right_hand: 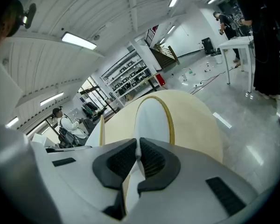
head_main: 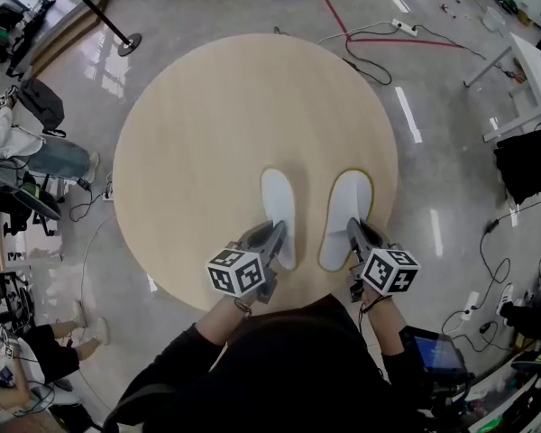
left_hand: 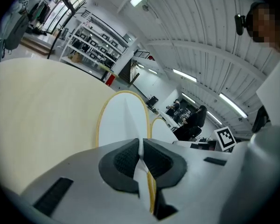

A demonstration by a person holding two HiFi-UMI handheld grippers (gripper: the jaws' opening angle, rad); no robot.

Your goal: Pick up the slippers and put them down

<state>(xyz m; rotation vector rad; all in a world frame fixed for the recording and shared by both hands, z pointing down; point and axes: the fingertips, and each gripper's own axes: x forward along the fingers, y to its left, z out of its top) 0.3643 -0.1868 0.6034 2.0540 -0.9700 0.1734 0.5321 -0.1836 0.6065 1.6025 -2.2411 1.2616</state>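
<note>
Two white slippers on round table

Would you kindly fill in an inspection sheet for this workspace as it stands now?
Surface: round wooden table, pale top.
Job's things: left slipper and right slipper, white with yellow trim, side by side by the table's near edge.
Clutter: nothing seen on the table.
Grippers: left gripper shut on the left slipper's heel; right gripper shut on the right slipper's heel.
Cables: red cable and power strip on the floor beyond the table.
Surroundings: white desk at right, person at left.
</note>
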